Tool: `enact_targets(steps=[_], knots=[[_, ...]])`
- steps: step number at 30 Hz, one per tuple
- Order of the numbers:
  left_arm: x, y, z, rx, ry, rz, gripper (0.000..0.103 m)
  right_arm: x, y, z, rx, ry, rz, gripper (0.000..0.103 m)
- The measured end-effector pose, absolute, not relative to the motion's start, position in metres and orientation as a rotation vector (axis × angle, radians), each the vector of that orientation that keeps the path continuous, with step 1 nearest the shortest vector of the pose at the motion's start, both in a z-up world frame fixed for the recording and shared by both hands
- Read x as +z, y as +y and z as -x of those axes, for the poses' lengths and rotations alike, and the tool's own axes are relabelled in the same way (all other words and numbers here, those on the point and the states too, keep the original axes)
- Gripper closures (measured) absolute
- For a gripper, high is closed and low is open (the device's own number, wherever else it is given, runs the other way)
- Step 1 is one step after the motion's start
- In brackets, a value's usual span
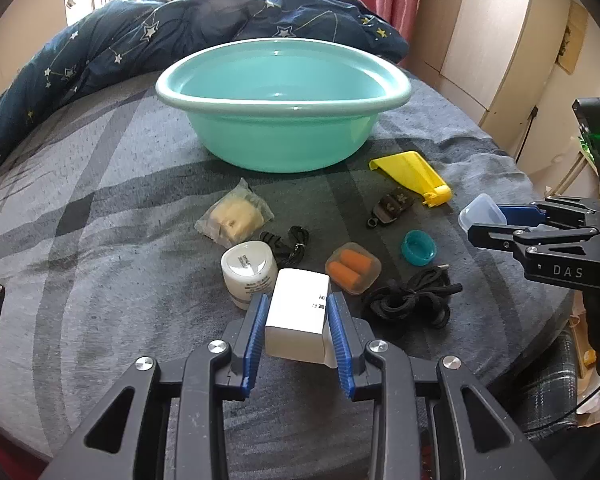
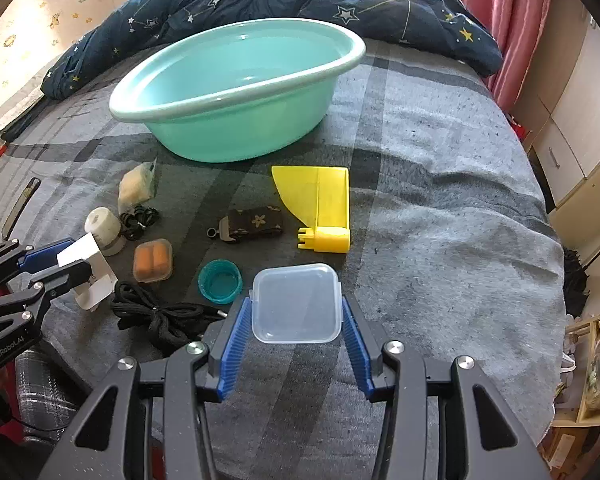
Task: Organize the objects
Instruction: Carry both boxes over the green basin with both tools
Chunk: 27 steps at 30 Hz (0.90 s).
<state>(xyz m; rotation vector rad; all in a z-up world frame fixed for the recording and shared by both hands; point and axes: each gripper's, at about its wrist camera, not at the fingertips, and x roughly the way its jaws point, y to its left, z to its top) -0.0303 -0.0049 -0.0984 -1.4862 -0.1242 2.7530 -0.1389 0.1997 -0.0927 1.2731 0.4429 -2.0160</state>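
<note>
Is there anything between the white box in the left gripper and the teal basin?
Yes, at bed level: the white round jar, a small black cord and the bagged beige item lie between the white box and the teal plastic basin. Above them nothing visible blocks the way.

A: Can you read the print on the white box (image 1: 298, 312) between the left fingers (image 1: 256, 340)?
B: No, too small, and the pads cover its sides.
A: The clear box (image 2: 296, 304) between the right fingers (image 2: 234, 340)?
B: Its contents can't be told. Left of them, the jar's (image 2: 104, 230) base is hidden by the white box.
</note>
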Motion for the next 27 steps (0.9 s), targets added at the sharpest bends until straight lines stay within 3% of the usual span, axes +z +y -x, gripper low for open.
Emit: enact_targets(steps=[27], knots=[[-0.042, 0.006, 0.014, 2.829, -0.07, 1.31, 0.069, -0.044, 0.207, 0.124, -2.069, 0.418, -1.177, 0.054]])
